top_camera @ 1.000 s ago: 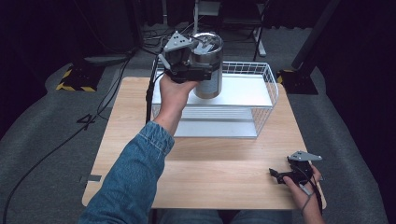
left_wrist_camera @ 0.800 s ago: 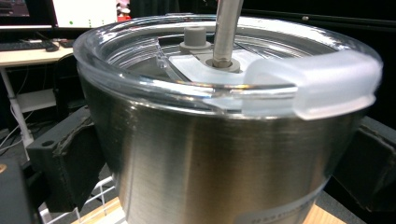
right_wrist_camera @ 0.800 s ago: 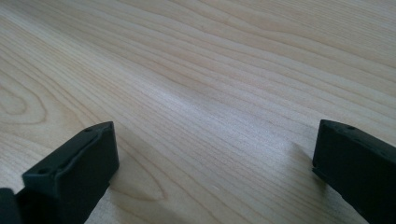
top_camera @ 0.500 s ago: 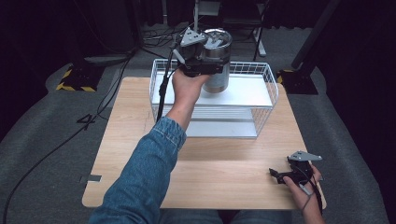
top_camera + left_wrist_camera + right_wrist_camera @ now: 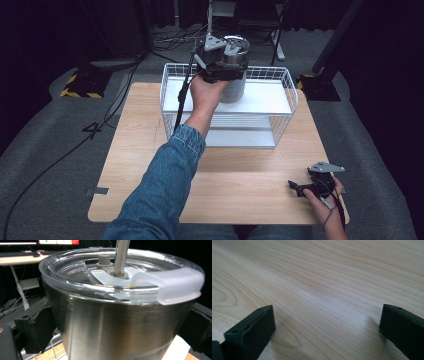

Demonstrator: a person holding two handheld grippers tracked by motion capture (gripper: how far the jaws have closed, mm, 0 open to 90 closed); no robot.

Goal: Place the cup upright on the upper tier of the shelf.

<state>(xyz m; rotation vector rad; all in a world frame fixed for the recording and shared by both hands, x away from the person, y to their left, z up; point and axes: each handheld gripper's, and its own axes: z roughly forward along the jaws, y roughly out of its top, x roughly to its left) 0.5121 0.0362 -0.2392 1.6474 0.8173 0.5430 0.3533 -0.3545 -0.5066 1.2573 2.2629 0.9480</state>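
Carried farther over the wire basket (image 5: pixel 285 107), your left tool (image 5: pixel 220 62) clamps the steel tumbler (image 5: pixel 232 87), label unreadable; right tool (image 5: pixel 312 187) rests on the worktop (image 5: pixel 240 175), jaws apart

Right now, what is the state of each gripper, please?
Left gripper: closed on the steel tumbler, over the wire basket.
Right gripper: open, holding nothing, low over the table.

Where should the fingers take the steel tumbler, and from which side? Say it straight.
Grip the tumbler on its bare steel wall just under the clear lid, coming in level from the side. The round body gives two opposite faces, while the lid's lip and the straw block a hold from above. The left gripper holds it this way over the wire basket.
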